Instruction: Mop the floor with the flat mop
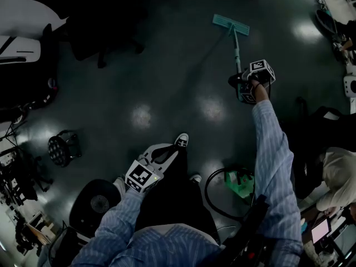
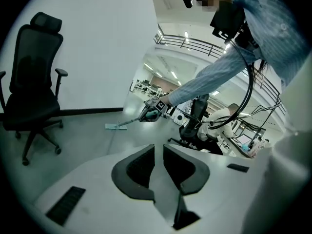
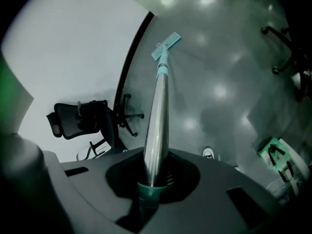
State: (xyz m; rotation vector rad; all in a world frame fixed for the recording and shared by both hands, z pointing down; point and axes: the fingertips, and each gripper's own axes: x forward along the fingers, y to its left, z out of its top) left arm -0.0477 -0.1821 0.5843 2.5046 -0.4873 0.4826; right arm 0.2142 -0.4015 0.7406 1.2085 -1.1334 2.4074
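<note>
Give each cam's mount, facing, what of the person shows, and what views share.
Head view: on the head, steeply down at the floor; sleeves, shoe, left tool, right tool.
Left gripper view: on the left tool, toward chair and wall; empty jaws, a sleeve.
Right gripper view: on the right tool, along the mop to the floor; jaws on it, shoe.
Shared: mop in all three.

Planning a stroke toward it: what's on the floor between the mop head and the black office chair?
Nothing. In the head view the floor between the mop head and the black office chair is bare; the left gripper view agrees.
</note>
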